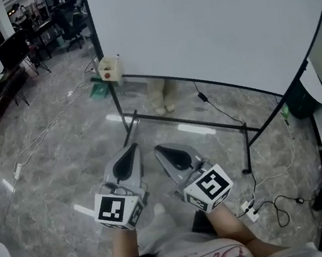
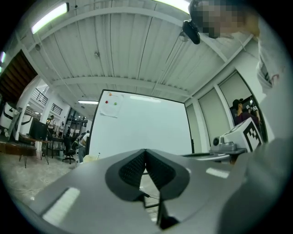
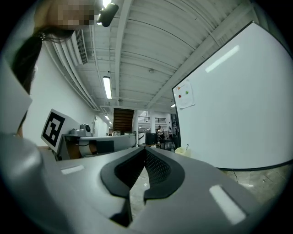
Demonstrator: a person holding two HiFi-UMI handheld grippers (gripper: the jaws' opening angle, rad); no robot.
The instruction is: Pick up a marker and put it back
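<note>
Grey marbled floor [image 1: 65, 162] spreads out under you, and the whiteboard [image 1: 206, 23] on its black stand is the thing to steer by. A small cream box [image 1: 110, 69] hangs at the whiteboard's lower left corner, and a thin stick poking up out of it looks like the marker [image 1: 117, 57] (too small to be sure of from the head view).

You hold both tools low in front of the whiteboard, well short of its lower edge and well apart from the box. Your left gripper [image 1: 133, 148] has its ribbed pads pressed tip to tip with nothing between them. Your right gripper [image 1: 158, 149] is the same: pads meeting at the front, empty.

By my reading, the task has not really begun. Nothing is picked up, and the marker sits in its box. What remains is all of it: close in on the whiteboard's left corner, part one pair of pads, lift the marker out, then drop it back in the box.
</note>
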